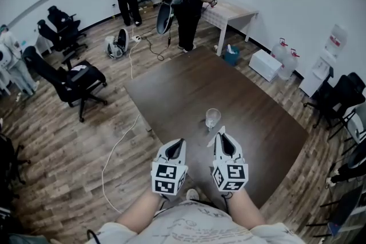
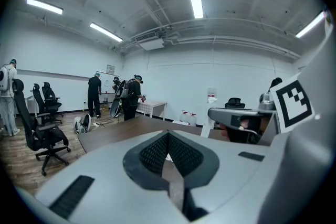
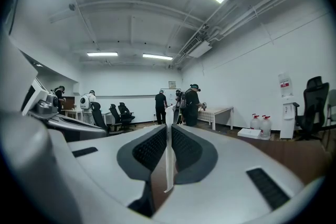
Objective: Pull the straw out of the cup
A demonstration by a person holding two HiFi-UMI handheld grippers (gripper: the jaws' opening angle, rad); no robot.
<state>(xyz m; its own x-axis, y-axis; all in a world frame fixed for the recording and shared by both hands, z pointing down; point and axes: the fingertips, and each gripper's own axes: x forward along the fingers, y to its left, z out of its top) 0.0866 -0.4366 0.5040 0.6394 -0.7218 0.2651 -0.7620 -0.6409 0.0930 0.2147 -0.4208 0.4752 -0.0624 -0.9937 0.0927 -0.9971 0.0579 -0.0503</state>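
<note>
A clear, empty cup [image 1: 213, 118] stands upright on the dark brown table [image 1: 189, 83], near its front edge. My right gripper [image 1: 222, 133] hovers just in front of the cup and slightly to its right, apart from it. Its jaws are shut on a thin white straw [image 3: 168, 165], which runs lengthwise between the pads in the right gripper view, clear of the cup. My left gripper [image 1: 182, 142] sits level beside it, to the left of the cup. Its jaws [image 2: 168, 135] meet at the tips and hold nothing.
Three people stand at the far wall near a small light table [image 1: 229, 11]. Black office chairs [image 1: 74, 80] stand on the left and more chairs [image 1: 340, 100] on the right. A white cable [image 1: 117, 146] trails over the wood floor. Water bottles [image 1: 284, 54] stand by the right wall.
</note>
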